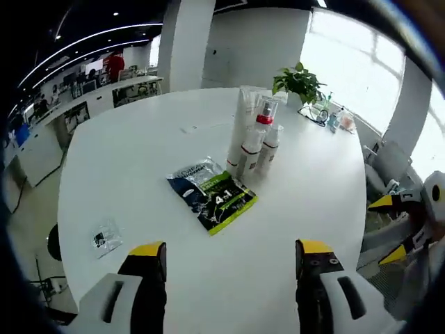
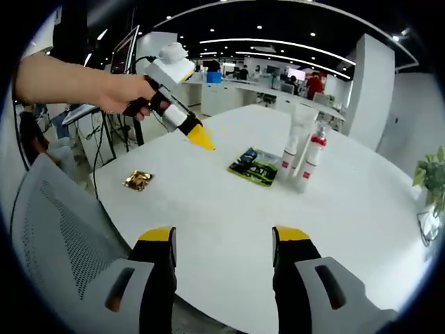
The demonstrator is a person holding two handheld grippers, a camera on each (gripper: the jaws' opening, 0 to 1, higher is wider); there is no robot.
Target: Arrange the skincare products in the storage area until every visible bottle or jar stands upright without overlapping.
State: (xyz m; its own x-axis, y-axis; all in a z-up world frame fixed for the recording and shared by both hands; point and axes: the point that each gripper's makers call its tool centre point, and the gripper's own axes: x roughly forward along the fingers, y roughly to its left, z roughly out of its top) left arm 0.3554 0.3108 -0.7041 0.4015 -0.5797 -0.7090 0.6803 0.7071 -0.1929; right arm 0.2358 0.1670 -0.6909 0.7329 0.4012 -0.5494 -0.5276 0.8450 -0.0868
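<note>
Left hand-held gripper (image 1: 231, 261): two pale grey moulded jaws with black inner faces and yellow tips. Right hand-held gripper (image 2: 222, 245): same build, each grey jaw carrying a dark oval slot. Seen from the right gripper view, the left unit has a white body, black neck and yellow tip, gripped by a bare hand (image 2: 125, 94)

A large round white table (image 1: 139, 160) stands in an open-plan office. Behind it rises a broad white pillar (image 1: 184, 42), with long white desks (image 1: 104, 97) carrying monitors further back. The dark ceiling carries curved light strips (image 2: 278, 43) and small spotlights. Bright windows (image 1: 361, 62) line one side beside a potted plant (image 1: 299, 80). A grey mesh chair (image 2: 62, 223) sits close to the table's edge.
</note>
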